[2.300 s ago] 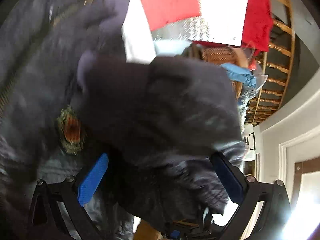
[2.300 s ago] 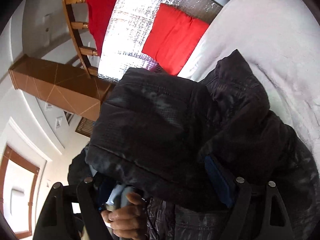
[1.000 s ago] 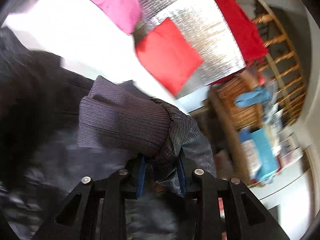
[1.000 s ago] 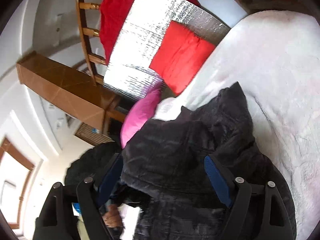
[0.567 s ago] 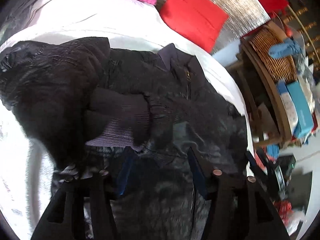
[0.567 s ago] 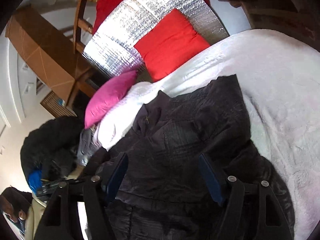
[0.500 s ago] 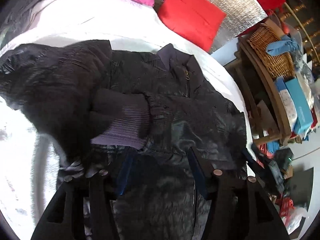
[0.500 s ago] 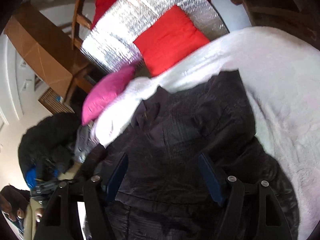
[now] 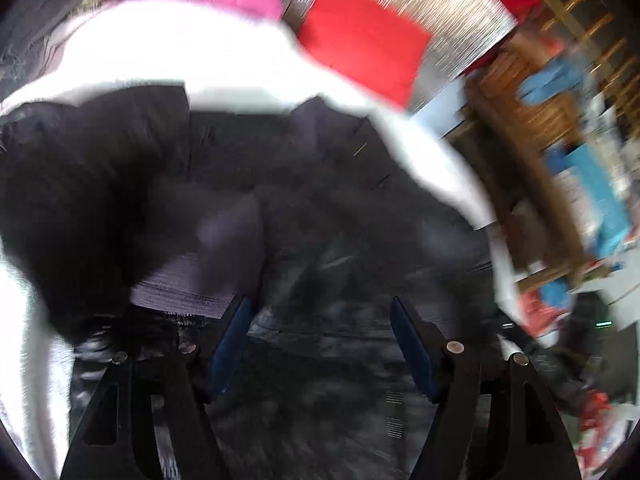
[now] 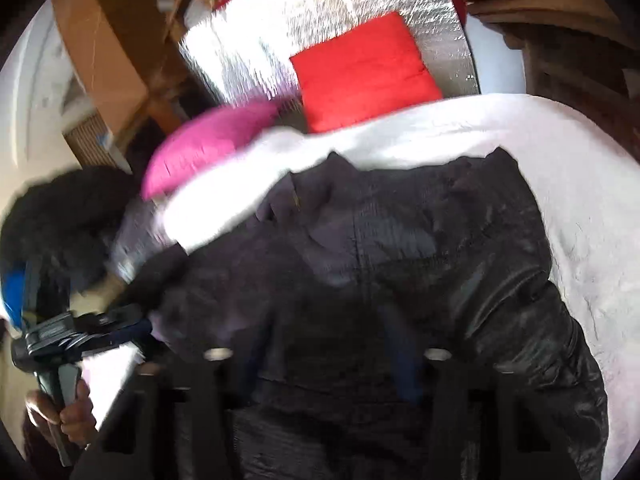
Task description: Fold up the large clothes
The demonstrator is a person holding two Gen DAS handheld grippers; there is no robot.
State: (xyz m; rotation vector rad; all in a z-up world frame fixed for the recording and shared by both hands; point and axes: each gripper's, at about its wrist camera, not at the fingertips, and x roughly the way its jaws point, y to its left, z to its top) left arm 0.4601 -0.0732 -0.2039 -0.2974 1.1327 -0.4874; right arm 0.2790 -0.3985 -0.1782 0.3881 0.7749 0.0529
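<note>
1. Lower centre of both wrist views is filled by the big black quilted zip-up jacket (image 9: 320, 208), lying front-up on the fluffy white bed cover (image 10: 580, 208), collar toward the top of the frame, near the pink cushion (image 10: 208, 144) and the red square cushion (image 10: 360, 72).
2. Left gripper (image 9: 320, 340): blue pads wide apart and opening, nothing pinched. The grey ribbed cuff (image 9: 192, 284) sits just off its left pad, lying across the jacket's chest.
3. Right gripper (image 10: 328, 344): jaws closing over the dark fabric. The blur hides whether the pads bite yet, so I cannot tell if it grips.
4. My read: one sleeve is folded in, and the right side is being picked up.
5. To do it well, catch the outer shell only, not the bed cover beneath.
6. Carry the fold level across the zip line, keeping the padding flat.
7. Puffy quilting springs back; press it before letting go.
</note>
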